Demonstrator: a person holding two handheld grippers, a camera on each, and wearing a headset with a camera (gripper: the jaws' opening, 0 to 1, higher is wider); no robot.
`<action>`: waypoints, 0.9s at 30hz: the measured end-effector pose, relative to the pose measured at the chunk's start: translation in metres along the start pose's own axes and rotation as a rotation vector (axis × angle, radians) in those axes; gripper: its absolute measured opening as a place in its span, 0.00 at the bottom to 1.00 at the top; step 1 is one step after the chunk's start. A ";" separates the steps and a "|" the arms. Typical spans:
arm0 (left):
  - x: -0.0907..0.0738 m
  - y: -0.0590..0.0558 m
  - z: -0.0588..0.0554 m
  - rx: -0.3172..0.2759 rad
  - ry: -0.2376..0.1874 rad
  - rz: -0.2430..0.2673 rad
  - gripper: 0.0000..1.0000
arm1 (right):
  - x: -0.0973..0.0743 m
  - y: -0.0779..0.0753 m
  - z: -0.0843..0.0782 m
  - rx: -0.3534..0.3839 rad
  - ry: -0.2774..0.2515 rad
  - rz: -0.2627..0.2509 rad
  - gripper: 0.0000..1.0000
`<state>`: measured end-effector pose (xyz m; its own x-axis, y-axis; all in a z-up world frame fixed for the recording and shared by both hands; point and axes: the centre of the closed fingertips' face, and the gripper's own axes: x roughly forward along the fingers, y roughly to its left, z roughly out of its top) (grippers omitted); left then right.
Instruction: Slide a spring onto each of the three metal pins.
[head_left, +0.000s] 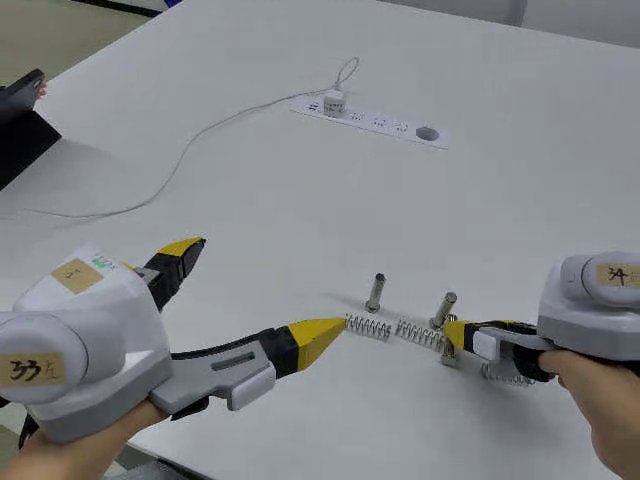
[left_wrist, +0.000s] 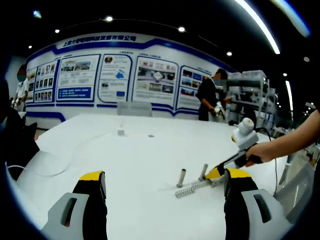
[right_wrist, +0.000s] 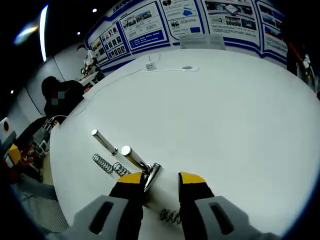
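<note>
Two metal pins stand upright on the white table (head_left: 300, 200), one (head_left: 376, 292) left of the other (head_left: 443, 310). A third pin (right_wrist: 151, 175) lies tilted against the tip of my right gripper's left jaw. One spring (head_left: 368, 326) lies by the left pin, a second spring (head_left: 420, 335) by the right pin, and a third spring (right_wrist: 170, 216) lies under the right gripper. My right gripper (head_left: 458, 338) is open by a narrow gap with nothing between its jaws. My left gripper (head_left: 252, 290) is wide open, one tip almost at the first spring.
A white power strip (head_left: 370, 120) with a plugged adapter (head_left: 334, 102) and a thin cable (head_left: 190, 145) lies at the far side. A dark object (head_left: 20, 120) sits at the left edge. People stand beyond the table (left_wrist: 207, 97).
</note>
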<state>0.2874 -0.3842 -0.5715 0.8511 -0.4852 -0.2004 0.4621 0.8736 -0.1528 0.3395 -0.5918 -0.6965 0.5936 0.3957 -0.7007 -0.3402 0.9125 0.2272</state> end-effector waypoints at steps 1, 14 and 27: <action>0.000 0.000 0.000 0.000 -0.002 0.001 1.00 | 0.000 0.000 0.000 -0.001 0.002 -0.001 0.28; 0.000 -0.002 0.000 0.007 0.002 -0.004 1.00 | 0.006 -0.004 0.001 -0.008 0.072 -0.024 0.20; 0.000 -0.003 0.001 0.006 0.001 -0.001 1.00 | 0.007 -0.010 0.000 0.000 0.109 -0.059 0.10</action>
<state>0.2861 -0.3861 -0.5701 0.8503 -0.4861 -0.2017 0.4644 0.8733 -0.1470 0.3471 -0.5986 -0.7040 0.5298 0.3280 -0.7821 -0.3075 0.9337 0.1833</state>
